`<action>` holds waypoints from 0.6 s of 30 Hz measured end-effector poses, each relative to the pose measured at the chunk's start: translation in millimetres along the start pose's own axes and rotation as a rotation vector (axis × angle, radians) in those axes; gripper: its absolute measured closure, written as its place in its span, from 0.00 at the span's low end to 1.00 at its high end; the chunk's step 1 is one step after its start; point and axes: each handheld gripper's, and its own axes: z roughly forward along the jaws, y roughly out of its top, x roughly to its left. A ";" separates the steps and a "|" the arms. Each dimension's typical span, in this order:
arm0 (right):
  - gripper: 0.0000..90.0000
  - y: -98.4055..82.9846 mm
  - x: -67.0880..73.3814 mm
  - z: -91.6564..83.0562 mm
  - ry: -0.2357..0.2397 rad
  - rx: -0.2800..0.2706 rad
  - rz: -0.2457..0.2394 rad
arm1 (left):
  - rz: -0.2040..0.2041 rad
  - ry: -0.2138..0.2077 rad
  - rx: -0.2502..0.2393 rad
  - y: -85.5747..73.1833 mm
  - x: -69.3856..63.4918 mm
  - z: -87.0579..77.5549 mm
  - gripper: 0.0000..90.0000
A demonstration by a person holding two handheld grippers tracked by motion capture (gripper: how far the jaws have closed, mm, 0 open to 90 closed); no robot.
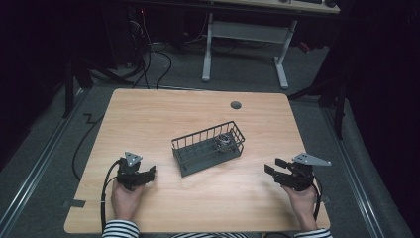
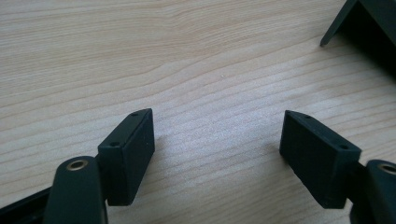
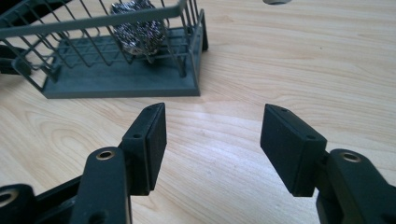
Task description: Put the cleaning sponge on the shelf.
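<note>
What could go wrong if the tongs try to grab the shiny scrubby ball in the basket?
The steel scrubber sits at one end of the wire basket, so the open right tongs might snag on the wires. The basket looks light and may slide on the smooth table, since the left tongs aren't steadying it.

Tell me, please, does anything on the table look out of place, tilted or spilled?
Nothing spilled or damaged. The wire basket sits askew, at an angle to the table edges, with the steel scrubber inside at one end.
</note>
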 end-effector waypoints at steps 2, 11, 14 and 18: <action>0.46 -1.9 -0.9 2.2 -0.008 0.008 -0.003 | 0.000 0.000 0.000 0.0 0.0 0.0 0.30; 0.46 -7.4 -4.2 11.9 -0.040 0.038 0.010 | 0.000 0.000 0.000 0.0 0.0 0.0 0.30; 0.46 -9.5 -5.6 16.4 -0.052 0.055 0.009 | 0.000 0.000 0.000 0.0 0.0 0.0 0.30; 0.46 -12.0 -7.9 21.3 -0.071 0.076 0.016 | 0.000 0.000 0.000 0.0 0.0 0.0 0.30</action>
